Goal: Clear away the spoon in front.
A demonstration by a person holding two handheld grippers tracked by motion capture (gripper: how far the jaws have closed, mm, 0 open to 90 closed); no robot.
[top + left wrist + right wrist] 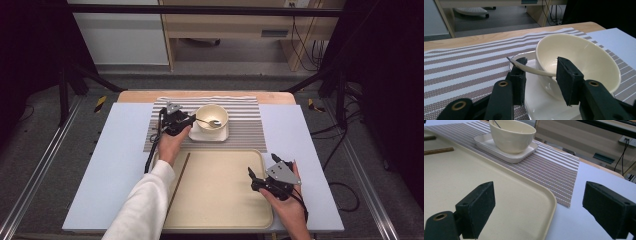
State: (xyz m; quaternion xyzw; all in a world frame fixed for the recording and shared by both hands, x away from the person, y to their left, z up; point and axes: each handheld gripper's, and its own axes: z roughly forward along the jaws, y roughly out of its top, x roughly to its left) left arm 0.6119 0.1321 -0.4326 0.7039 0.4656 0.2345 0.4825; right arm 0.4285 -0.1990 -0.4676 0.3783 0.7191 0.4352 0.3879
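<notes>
no brand, label or legible writing on any item.

spoon (534, 71): slim, pale and glossy, with a metallic sheen in the high view. its bowl end lies inside the bowl (584, 62); the handle leans out over the rim, its tip above the plate (536, 100).

left tool (541, 75): the two black, matte, blocky pads stand either side of the spoon handle. the left pad is at the handle near its tip; the right pad is apart from it, close to the bowl's outer wall. jaws part closed, with a gap remaining, no grip on the handle confirmed.

bowl: cream, round, smooth and glazed, seated on a white square plate with rounded corners. the plate rests on a woven placemat (245, 132) with brown and white stripes.

right tool (537, 212): jaws wide apart, nothing between them, held over the near right corner of the tray (220, 200). tray: beige, rectangular, matte, rounded corners, raised lip. a thin brown stick (181, 181) lies along its left side.

surface (115, 165): pale blue board on a wooden top.
</notes>
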